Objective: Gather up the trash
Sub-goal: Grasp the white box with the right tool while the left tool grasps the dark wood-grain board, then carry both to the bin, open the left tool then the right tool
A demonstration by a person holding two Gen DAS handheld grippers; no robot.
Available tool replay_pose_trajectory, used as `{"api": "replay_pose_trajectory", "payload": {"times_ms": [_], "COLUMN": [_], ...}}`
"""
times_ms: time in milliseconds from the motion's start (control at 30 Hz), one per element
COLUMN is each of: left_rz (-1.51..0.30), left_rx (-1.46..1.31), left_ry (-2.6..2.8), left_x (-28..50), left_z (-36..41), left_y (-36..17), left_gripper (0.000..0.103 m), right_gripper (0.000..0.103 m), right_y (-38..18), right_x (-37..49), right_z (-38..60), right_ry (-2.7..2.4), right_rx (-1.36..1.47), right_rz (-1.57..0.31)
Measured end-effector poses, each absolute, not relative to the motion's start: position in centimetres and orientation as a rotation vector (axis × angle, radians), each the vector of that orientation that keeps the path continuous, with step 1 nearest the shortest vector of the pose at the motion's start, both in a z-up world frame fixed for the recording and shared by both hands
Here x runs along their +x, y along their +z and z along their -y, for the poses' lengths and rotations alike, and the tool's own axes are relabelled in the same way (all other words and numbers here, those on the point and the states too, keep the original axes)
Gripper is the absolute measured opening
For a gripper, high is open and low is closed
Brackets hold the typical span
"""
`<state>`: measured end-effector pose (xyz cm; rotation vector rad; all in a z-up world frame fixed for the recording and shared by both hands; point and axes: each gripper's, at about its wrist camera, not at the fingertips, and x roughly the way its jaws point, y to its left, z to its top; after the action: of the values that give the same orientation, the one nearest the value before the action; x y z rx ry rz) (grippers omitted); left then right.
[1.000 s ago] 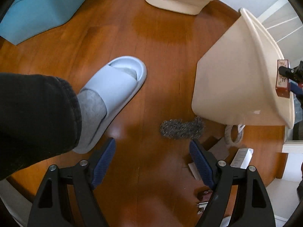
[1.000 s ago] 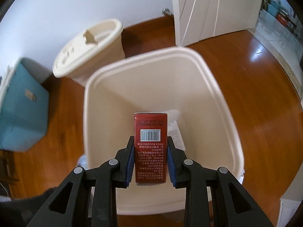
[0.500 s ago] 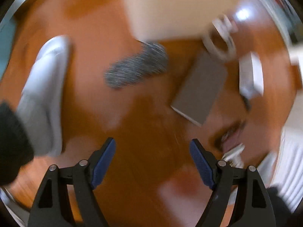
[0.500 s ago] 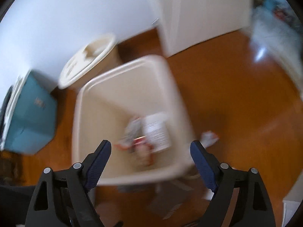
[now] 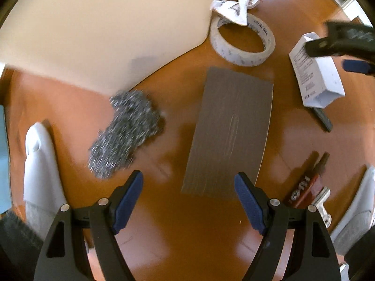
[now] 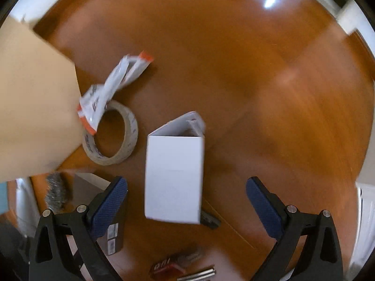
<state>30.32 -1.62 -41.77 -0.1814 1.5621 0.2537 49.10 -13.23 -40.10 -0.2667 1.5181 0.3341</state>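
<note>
My left gripper (image 5: pixel 188 201) is open and empty above the wood floor, over the near end of a flat grey cardboard sheet (image 5: pixel 229 131). A grey steel-wool pad (image 5: pixel 126 131) lies to its left beside the cream trash bin (image 5: pixel 100 25). My right gripper (image 6: pixel 186 206) is open and empty over a white carton (image 6: pixel 174 175), also in the left wrist view (image 5: pixel 316 75). A tape roll (image 6: pixel 112 135) and a crumpled white wrapper (image 6: pixel 112 86) lie by the bin (image 6: pixel 30 107).
A red-labelled tool with a metal clip (image 5: pixel 307 187) lies on the floor at right. A small dark object (image 5: pixel 323 117) pokes from under the carton. Slippered feet (image 5: pixel 39 164) stand at the left and far right. White door trim (image 6: pixel 351 14) borders the floor.
My right gripper opened and dropped the red box into the bin, then swung down over the white carton. My left gripper moved right and lower, over the cardboard sheet.
</note>
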Motion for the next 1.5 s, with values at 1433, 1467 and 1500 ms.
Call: {"api": "replay_pose_trajectory", "payload": {"times_ms": [1433,1467,1500], "left_rz": [-1.451,-1.393,-1.354], "left_rx": [-0.165,-0.154,-0.146], "left_ry": [0.056,0.05,0.049], "left_x": [38.1,38.3,38.3], "left_z": [8.4,9.0,9.5], "left_y": [-39.7,-36.8,-34.8], "left_gripper": [0.075,0.076,0.076], "right_gripper": [0.055,0.055,0.055], "right_y": [-35.4,-34.5,-33.6], "right_x": [51.4,51.5,51.8], "right_z": [16.6,17.0,17.2], "right_ry": [0.371,0.356,0.342], "right_rx": [-0.053,-0.04,-0.025], "right_rz": [-1.372,-1.372,-1.369]}}
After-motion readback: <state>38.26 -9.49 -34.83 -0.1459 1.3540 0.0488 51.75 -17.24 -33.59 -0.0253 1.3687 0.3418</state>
